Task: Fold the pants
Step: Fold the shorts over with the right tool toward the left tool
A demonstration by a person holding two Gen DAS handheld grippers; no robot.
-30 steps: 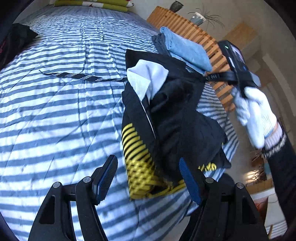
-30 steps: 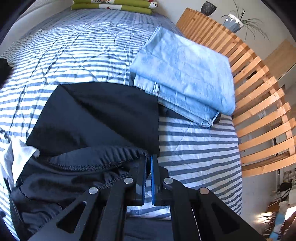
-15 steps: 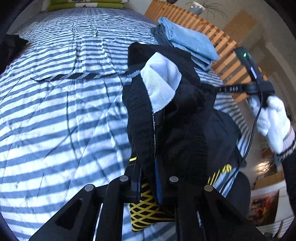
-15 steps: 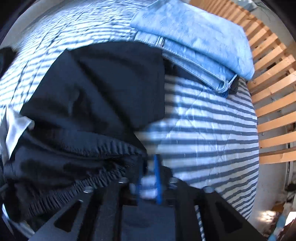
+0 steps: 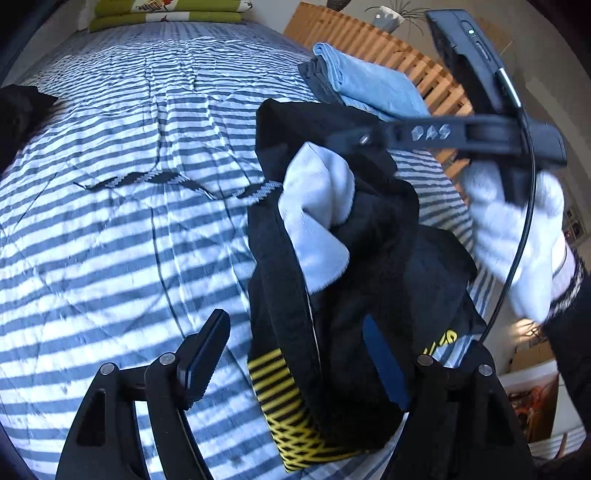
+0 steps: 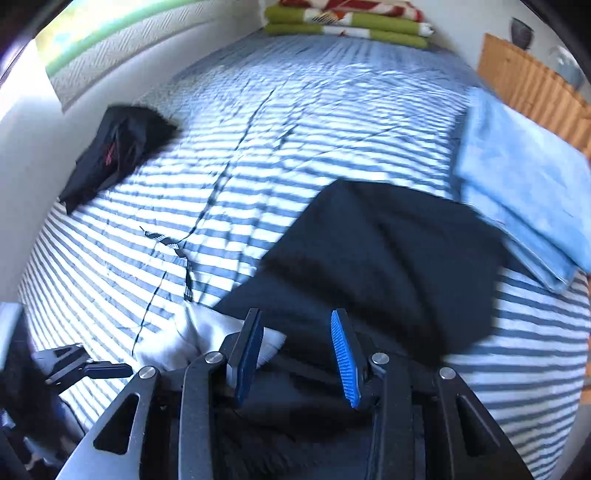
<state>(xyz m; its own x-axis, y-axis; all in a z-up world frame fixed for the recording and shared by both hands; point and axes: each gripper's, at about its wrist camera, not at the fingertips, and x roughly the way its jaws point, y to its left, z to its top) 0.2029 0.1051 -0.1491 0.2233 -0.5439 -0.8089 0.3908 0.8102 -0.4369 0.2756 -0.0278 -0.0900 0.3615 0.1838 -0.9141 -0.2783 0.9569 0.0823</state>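
Black pants (image 5: 369,266) with yellow print lie bunched on the striped bed (image 5: 110,258), a white pocket lining (image 5: 314,221) turned out at the top. My left gripper (image 5: 293,358) is opening wide. The bunch sits between its fingers and the pads do not press on it. A gloved hand (image 5: 517,240) holds my right gripper (image 5: 347,139) at the top of the bunch. In the right wrist view, the right gripper (image 6: 297,354) has its jaws partly apart and closing, over the black pants (image 6: 388,258) beside the white lining (image 6: 184,336).
Folded light blue jeans (image 5: 369,85) (image 6: 524,192) lie near a wooden slatted frame (image 5: 369,48). A black garment (image 6: 110,155) lies at the bed's left edge. A patterned cord (image 5: 147,181) runs across the cover. Green cushions (image 6: 347,26) sit at the far end.
My left gripper closed on the bunched pants, then opened wide again. My right gripper let go of the hem, swung left toward the white lining, and its jaws parted.
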